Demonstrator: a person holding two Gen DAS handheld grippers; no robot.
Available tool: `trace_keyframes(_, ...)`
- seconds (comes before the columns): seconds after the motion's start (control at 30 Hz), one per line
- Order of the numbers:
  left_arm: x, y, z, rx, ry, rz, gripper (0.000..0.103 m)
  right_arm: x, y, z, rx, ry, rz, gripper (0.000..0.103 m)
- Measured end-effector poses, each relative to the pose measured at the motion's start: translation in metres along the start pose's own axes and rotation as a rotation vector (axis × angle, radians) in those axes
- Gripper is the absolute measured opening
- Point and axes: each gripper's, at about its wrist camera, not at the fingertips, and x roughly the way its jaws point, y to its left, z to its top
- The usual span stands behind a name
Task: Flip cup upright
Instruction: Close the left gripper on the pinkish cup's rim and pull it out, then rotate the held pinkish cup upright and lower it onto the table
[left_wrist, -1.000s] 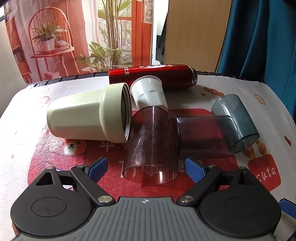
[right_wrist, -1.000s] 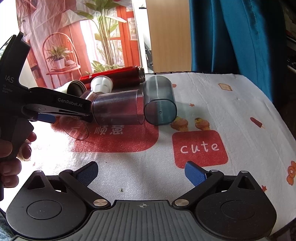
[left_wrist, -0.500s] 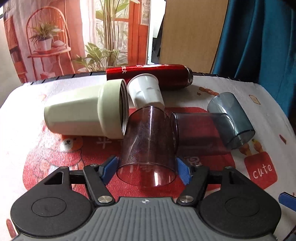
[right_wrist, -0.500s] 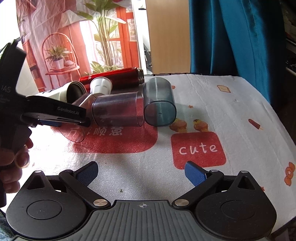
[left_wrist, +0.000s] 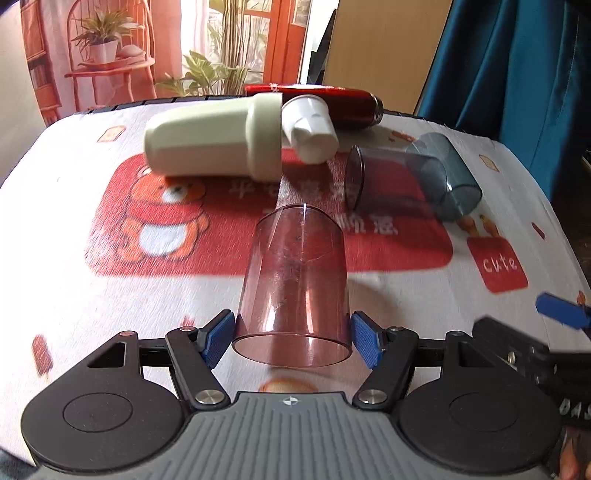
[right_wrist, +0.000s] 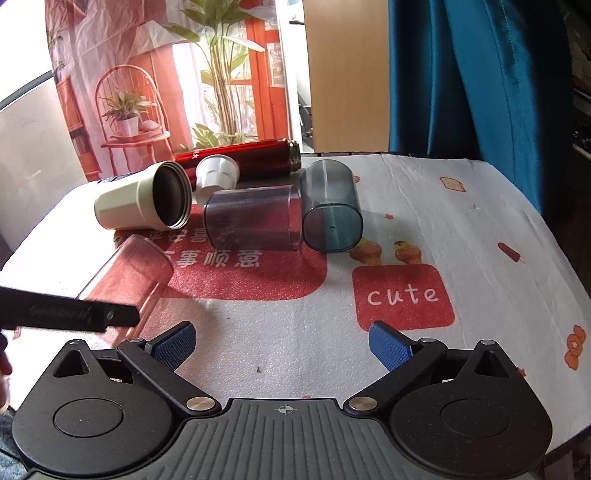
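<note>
My left gripper is shut on a clear pink plastic cup, gripping it near its open rim. The cup is on its side, lifted off the cloth and pulled away from the other cups, its base pointing away from me. It also shows in the right wrist view, with the left gripper's black finger across it. My right gripper is open and empty, low over the cloth near the front edge.
On the printed tablecloth lie a cream tumbler, a small white cup, a red flask, a smoky clear cup and a blue-grey cup, all on their sides. A teal curtain hangs at the right.
My left gripper closed on the pink cup, then lifted it and drew it back from the group. The right gripper stayed open and almost still.
</note>
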Motion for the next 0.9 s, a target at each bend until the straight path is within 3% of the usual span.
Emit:
trace_keyframes(0.4, -0.025, 0.02, -0.037, -0.075, 0.02, -0.072, 0.072, -0.023, 0.031, -0.011, -0.065, -0.003, 0.022, 0.099)
trace_keyframes(0.57, -0.04, 0.027, -0.043, -0.113, -0.037, -0.112, 0.081, -0.031, 0.04, -0.013, -0.071, -0.002, 0.013, 0.099)
trace_keyframes(0.67, -0.056, 0.034, -0.042, -0.127, -0.085, -0.092, 0.082, -0.035, 0.043, -0.015, -0.066, 0.004, 0.018, 0.099)
trace_keyframes(0.9, -0.111, 0.073, -0.041, -0.181, -0.241, 0.043, 0.087, -0.036, 0.065, -0.015, -0.054, 0.049, 0.076, 0.098)
